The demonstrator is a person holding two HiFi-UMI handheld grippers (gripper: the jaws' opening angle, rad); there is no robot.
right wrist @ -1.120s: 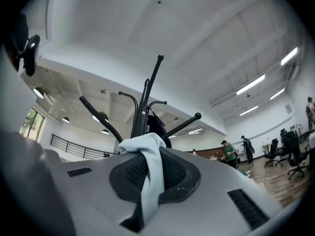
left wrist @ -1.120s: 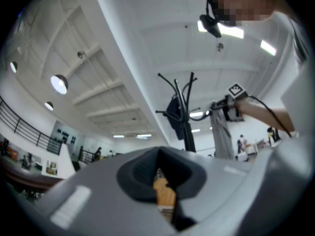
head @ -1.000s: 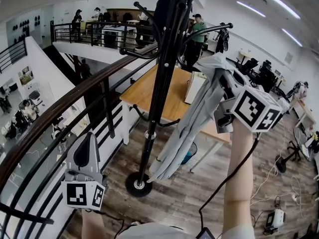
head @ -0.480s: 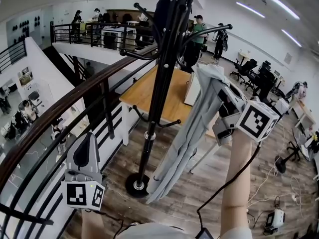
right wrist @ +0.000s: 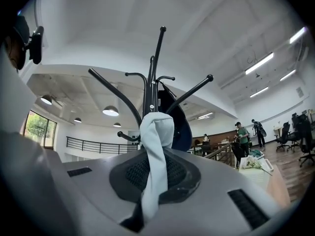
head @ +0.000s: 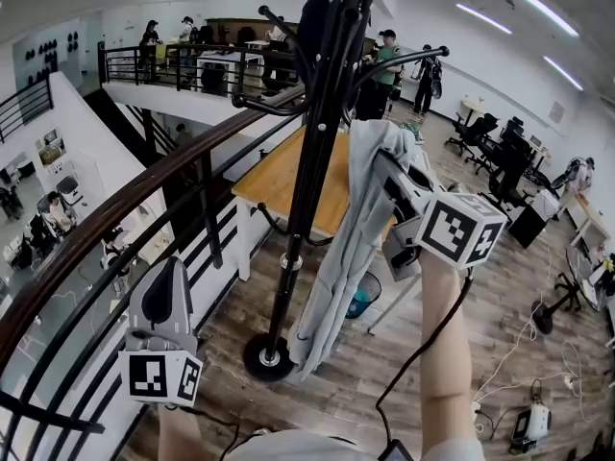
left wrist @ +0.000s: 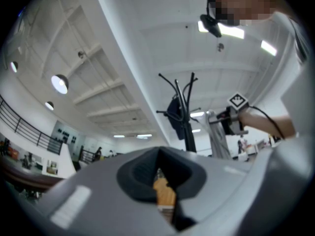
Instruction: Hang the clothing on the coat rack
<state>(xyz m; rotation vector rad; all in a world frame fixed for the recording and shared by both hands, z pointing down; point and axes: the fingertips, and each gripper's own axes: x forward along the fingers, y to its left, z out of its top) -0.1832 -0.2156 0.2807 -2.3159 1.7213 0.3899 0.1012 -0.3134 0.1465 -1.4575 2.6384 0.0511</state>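
The right gripper (head: 388, 173) has its jaws closed tight on a fold of the light grey garment (head: 351, 248). In the right gripper view the pinched fold (right wrist: 156, 132) stands up out of the dark pads (right wrist: 130, 173). The rest of the cloth hangs in a long drape that ends low, near the floor (head: 384, 392). The left gripper (head: 173, 269) has its jaws together with nothing between them and is held low beside the brown handrail (head: 125, 209), well apart from the garment.

The garment hangs just right of the black pole of the coat rack (head: 303, 190); whether it touches the pole cannot be told. The gripped top of the cloth sits below a long rack arm (head: 394, 60) that slants up to a ball tip. A short lower hook (head: 327, 238) juts from the pole just beside the drape. Higher up, a dark item (head: 315, 17) already hangs on the rack, filling the side of the pole behind the fold (right wrist: 174, 117).

The rack's round base (head: 264, 356) stands on the wooden floor, off the near corner of a wooden desk (head: 279, 176). The cloth hangs in front of that desk's near edge and half hides a blue bin (head: 365, 298). A black cable (head: 423, 353) trails down from the right gripper. People stand far off on the mezzanine (head: 192, 65).
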